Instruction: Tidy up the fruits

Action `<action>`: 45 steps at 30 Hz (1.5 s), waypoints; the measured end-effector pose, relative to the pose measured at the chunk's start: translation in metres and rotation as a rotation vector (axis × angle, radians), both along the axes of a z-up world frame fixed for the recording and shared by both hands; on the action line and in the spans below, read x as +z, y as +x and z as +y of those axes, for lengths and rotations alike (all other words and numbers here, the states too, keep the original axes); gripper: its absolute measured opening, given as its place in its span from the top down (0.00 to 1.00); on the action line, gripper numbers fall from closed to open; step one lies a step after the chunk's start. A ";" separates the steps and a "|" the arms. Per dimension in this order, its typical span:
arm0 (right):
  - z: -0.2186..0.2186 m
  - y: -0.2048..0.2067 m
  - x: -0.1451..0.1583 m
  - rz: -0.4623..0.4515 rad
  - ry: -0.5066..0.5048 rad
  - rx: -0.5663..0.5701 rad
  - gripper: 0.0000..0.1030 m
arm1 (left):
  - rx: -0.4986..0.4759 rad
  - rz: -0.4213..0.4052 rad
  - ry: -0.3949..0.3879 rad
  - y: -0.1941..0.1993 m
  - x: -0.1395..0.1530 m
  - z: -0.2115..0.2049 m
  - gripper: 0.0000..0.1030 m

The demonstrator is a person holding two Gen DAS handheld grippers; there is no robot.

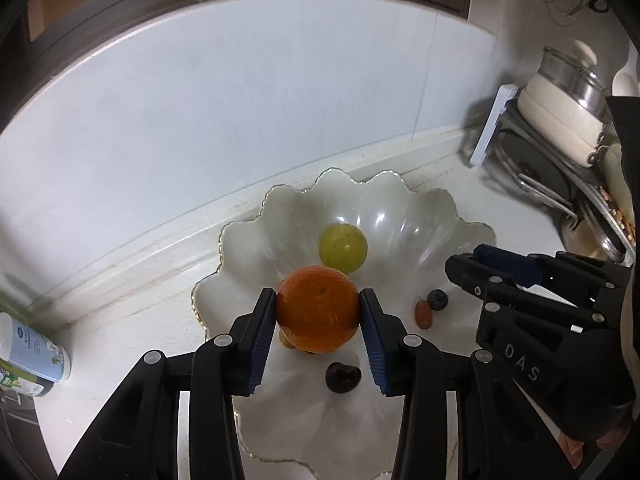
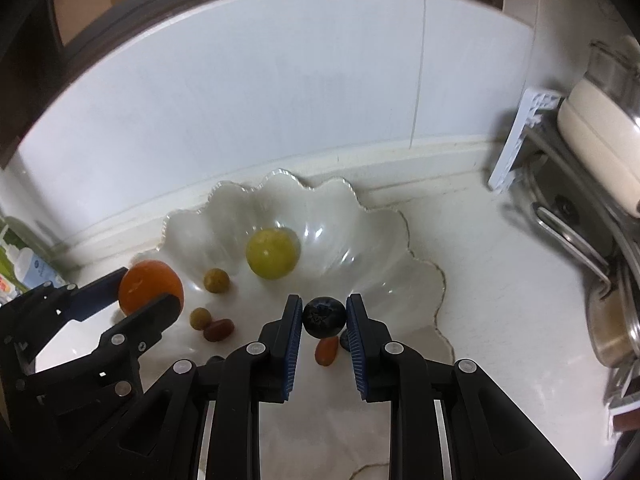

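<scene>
My left gripper [image 1: 319, 312] has its ribbed blue pads pressed against both sides of the round, dimpled orange [image 1: 318, 314], holding it above the near left part of the white scalloped ceramic bowl with a thin gold rim [image 1: 416, 200]. My right gripper [image 2: 324, 317] is closed on a small dark blueberry [image 2: 323, 317], pinched between its blue pads over the bowl's near edge. Inside the glossy bowl a smooth yellow-green round fruit [image 2: 273, 253] rests near the centre, well apart from both tools. Around the orange lie smaller pieces: two little yellow-brown round fruits [image 2: 216, 280], an oblong red cherry tomato [image 2: 218, 329] touching the nearer of them, and a second red oblong tomato [image 2: 327, 351] just below the blueberry I hold. From the left wrist view I also see a dark, nearly black cherry [image 1: 343, 377] between my fingers and another blueberry [image 1: 437, 299] beside a red tomato. The bowl sits on a pale stone counter [image 2: 500, 280] against a white tiled wall [image 2: 280, 100]; a cream pot with a glass lid [image 1: 560, 112] on a metal rack stands off to the right.
</scene>
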State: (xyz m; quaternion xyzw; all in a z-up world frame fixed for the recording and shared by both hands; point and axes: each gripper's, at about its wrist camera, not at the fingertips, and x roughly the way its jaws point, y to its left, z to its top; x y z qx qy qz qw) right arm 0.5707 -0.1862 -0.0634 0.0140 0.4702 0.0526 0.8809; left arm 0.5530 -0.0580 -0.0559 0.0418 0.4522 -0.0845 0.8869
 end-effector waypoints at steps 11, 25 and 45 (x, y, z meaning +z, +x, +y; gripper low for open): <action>0.000 0.018 -0.023 0.072 -0.007 -0.001 0.76 | -0.011 0.079 0.022 0.024 -0.024 -0.004 0.59; -0.007 0.014 -0.025 0.088 0.008 -0.051 0.58 | 0.018 0.031 0.063 0.017 -0.010 0.005 0.37; 0.006 -0.118 0.029 -0.159 -0.016 -0.154 0.43 | 0.017 -0.237 0.088 -0.100 0.043 0.059 0.09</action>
